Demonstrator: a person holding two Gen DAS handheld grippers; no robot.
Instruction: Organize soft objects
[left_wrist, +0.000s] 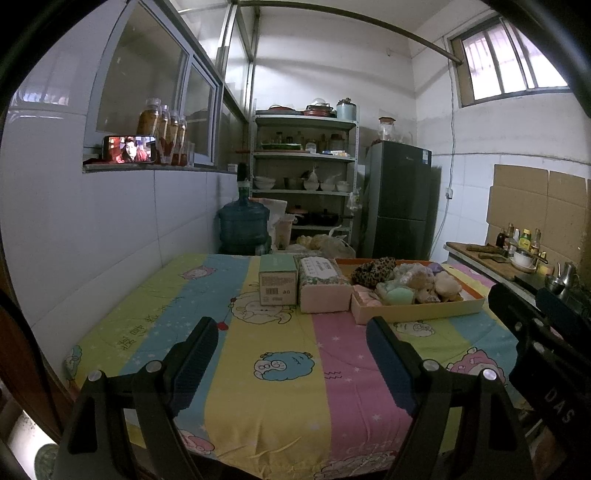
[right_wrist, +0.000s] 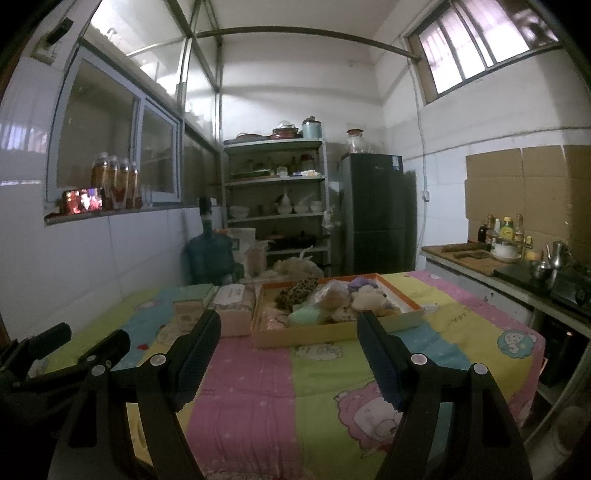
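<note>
Both my grippers hover level above the striped tablecloth (left_wrist: 280, 369), short of the tray

The orange-rimmed tray (right_wrist: 332, 334) holds the soft toys (right_wrist: 354, 299) at the table's far side (boxes just to its left); my left gripper (left_wrist: 291, 354) and right gripper (right_wrist: 288, 350) point forward, jaws spread wide, holding nothing

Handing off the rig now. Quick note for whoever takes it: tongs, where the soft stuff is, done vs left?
Left tongs: open, empty, hovering over the striped cloth.
Right tongs: open, empty, pointed at the orange-rimmed tray.
Soft objects all piled in the tray: leopard-print piece, green sponge, plush toys. Two boxes stand left of it.
Done: nothing visible.
Left: all of the sorting.
</note>
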